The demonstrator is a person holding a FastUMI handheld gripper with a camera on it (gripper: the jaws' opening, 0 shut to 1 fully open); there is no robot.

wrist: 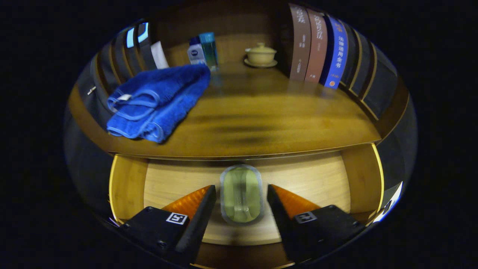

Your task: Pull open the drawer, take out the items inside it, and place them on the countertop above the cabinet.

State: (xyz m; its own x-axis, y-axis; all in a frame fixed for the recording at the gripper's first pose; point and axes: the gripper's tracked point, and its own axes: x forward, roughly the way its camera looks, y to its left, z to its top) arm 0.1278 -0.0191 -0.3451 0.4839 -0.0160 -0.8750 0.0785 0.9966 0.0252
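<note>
My gripper [241, 194] sits over the open drawer [129, 183], fingers [198, 216] spread apart w/ a clear gap each side of the thing between them. That thing is a small green container w/ a clear lid [241, 194], oblong w/ rounded ends, lying flat on the drawer's pale floor approx. midway btwn its left and right walls. Neither finger touches it; can't tell how high my tips hang above the drawer floor. The container's far end lies close under the front edge of the countertop [269, 123].

Beyond my fingers, the countertop runs across, wood-toned, glossy. A folded blue towel [157, 99] lies at its front-left corner, one fold just at the front edge. Behind the towel, toward the back-left, a small white bottle [195, 53] and a taller teal bottle [209, 50] stand upright, just beside each other, teal one to the right. Near the back edge, about centre-right, a beige lidded cup on a saucer [260, 55] stands apart from the bottles. Along the right edge a row of upright books [317, 48] runs back to front: brown ones, then a blue one, then dark ones. Dark upright spines [123, 56] line the left edge too, behind the towel.
</note>
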